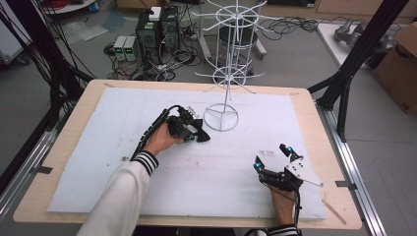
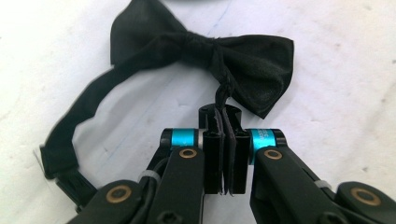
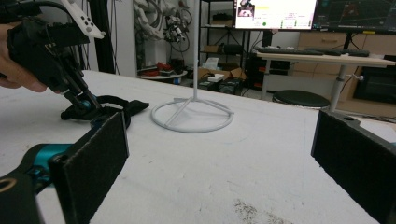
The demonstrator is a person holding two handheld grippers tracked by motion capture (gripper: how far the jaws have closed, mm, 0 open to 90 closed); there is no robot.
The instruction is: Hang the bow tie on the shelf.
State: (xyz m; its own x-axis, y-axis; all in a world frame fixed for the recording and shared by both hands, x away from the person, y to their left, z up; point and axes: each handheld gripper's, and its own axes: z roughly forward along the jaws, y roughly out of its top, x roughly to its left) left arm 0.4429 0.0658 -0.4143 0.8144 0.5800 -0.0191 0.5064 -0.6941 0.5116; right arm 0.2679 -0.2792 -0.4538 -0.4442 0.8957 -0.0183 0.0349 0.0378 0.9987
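Observation:
A black bow tie [image 2: 205,51] lies on the white sheet [image 1: 206,172], its strap curling off to one side. My left gripper [image 2: 226,154] is shut on a strip of the strap just below the knot. From the high view, that gripper [image 1: 192,132] sits low near the table's middle, with the bow tie [image 1: 201,134] at its tip, beside the ring base of a white wire display stand [image 1: 221,118]. My right gripper [image 1: 273,157] rests near the front right, open, with nothing between its fingers. The right gripper view shows its pads [image 3: 93,158] wide apart, facing the stand base [image 3: 191,116].
The white wire stand [image 1: 231,44] rises tall at the back middle of the table, with arms spreading out. The wooden table edge [image 1: 314,113] borders the sheet. Black frame posts [image 1: 354,59], cables and computer boxes [image 1: 157,29] stand on the floor beyond.

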